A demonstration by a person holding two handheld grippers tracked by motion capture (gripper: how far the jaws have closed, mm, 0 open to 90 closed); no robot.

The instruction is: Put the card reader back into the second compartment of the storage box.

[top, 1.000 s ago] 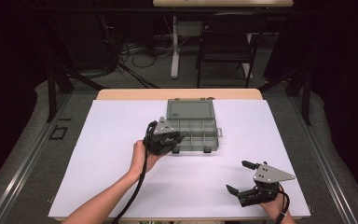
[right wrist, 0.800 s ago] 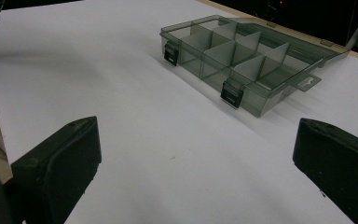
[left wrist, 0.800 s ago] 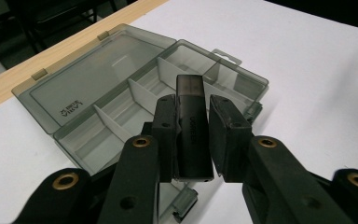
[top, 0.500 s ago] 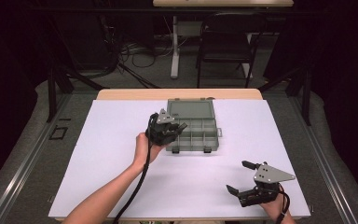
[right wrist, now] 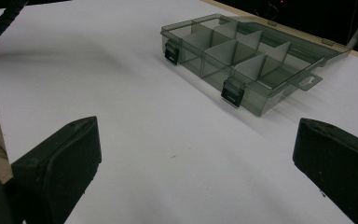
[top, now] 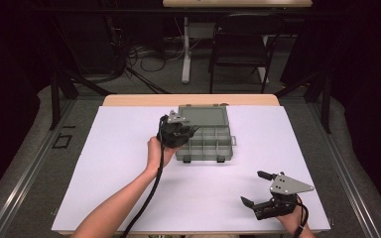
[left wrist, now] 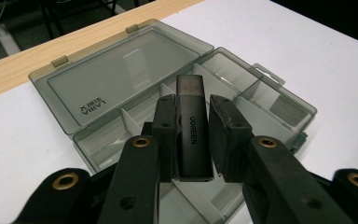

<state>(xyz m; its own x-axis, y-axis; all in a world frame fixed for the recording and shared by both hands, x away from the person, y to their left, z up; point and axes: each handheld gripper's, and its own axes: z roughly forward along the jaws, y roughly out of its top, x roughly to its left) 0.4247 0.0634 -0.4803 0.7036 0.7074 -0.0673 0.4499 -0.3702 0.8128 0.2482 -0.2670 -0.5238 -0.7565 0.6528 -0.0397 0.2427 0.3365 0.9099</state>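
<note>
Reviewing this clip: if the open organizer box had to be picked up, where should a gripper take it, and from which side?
Probably the front wall of the box, between its two black latches, approached from the person's side. That wall is thin, upright and bare, while the lid lies flat behind, blocking the back edge.

White sheet [top: 129,168] lies bare around the open organizer box [top: 206,144]; dividers [right wrist: 242,60] probably crowd it.

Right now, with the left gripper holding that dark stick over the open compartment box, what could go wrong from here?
1. The left gripper pinches the USB stick by its long sides only, and its capped end juts well past the pads; it could pivot or slip.
2. The organizer box has thin dividers; on release the stick might land across one instead of inside a cell.
3. The right gripper rests open, away from the box, so a nudge could slide it.
</note>
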